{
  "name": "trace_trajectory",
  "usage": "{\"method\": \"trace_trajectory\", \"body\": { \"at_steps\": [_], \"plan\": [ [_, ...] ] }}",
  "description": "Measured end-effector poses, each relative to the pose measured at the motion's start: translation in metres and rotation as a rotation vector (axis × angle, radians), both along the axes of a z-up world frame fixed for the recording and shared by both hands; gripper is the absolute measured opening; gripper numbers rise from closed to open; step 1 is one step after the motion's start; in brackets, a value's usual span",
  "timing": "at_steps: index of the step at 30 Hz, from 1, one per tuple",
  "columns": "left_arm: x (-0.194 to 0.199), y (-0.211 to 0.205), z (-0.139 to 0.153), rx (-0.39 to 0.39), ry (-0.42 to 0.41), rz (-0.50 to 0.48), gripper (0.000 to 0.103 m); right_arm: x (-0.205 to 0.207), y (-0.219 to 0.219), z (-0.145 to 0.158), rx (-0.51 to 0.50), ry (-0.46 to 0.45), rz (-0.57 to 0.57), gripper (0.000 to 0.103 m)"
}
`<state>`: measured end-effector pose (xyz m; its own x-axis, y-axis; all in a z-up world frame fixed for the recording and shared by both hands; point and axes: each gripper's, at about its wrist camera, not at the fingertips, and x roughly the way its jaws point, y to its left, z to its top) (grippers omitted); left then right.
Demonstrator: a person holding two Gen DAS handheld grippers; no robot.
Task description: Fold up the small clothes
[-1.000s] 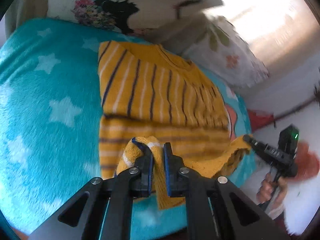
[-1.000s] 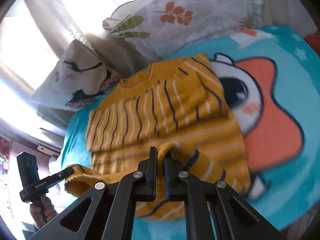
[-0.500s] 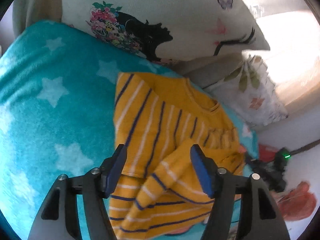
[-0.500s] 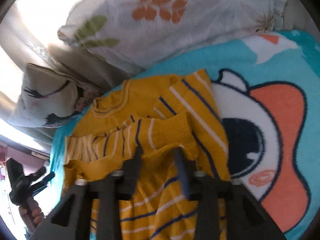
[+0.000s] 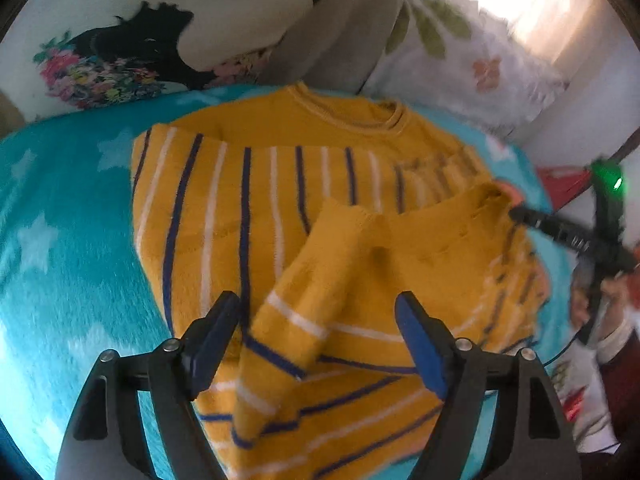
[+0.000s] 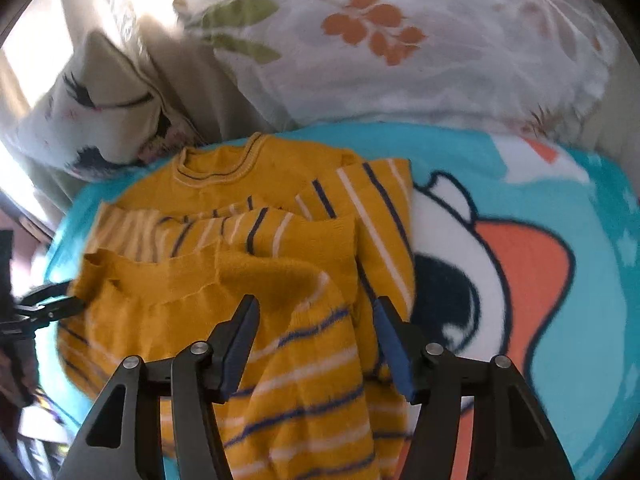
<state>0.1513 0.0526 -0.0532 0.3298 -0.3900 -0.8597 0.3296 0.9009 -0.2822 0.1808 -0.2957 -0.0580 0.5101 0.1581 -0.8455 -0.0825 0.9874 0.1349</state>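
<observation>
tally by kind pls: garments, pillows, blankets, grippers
Garments: 1, yellow striped sweater
Pillows: 2, cat-print pillow and leaf-print pillow
Blankets: 1, teal blanket
Grippers: 2, left gripper and right gripper, both opening over the sweater's folded-up hem
Total: 6

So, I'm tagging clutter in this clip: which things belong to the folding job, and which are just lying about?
Part of the job:
- yellow striped sweater
- left gripper, jaws opening
- right gripper, jaws opening

Just there:
- teal star blanket
- leaf-print pillow
- eyelash-print pillow
</observation>
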Motion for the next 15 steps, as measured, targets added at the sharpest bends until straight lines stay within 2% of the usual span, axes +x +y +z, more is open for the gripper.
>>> {"method": "trace_trajectory", "body": {
  "at_steps": [2,3,4,6,8,9,10,11,12,15],
  "plan": [
    [0.003,-0.003,-0.002,0.034,-0.008,-0.012,0.074,0.007,0.02,-0.002,-0.102,-0.041,0.062,0.063],
    [0.004,-0.004,-0.002,0.059,-0.006,-0.014,0.061,0.008,0.032,-0.002,-0.162,-0.06,0.108,0.063],
    [0.006,-0.005,-0.003,0.086,0.0,-0.016,0.035,0.008,0.04,-0.003,-0.195,-0.068,0.139,0.064],
    [0.012,-0.003,-0.007,0.122,0.026,-0.008,0.007,0.009,0.063,-0.013,-0.298,-0.072,0.235,0.069],
    [0.014,0.003,-0.008,0.105,0.032,0.014,0.007,0.013,0.073,-0.028,-0.373,-0.056,0.274,0.069],
    [0.015,0.008,-0.007,0.083,0.038,0.033,0.007,0.015,0.074,-0.032,-0.367,-0.039,0.278,0.057],
    [0.015,0.012,-0.006,0.066,0.041,0.049,0.007,0.018,0.07,-0.032,-0.311,-0.01,0.272,0.03],
    [0.014,0.017,-0.004,0.044,0.044,0.069,0.007,0.02,0.065,-0.03,-0.252,0.013,0.253,0.02],
    [0.014,0.021,-0.002,0.017,0.048,0.09,0.007,0.022,0.057,-0.023,-0.182,0.029,0.215,0.019],
    [0.012,0.036,0.011,-0.056,0.051,0.129,0.007,0.02,0.044,0.006,-0.048,-0.009,0.155,0.017]
  ]
}}
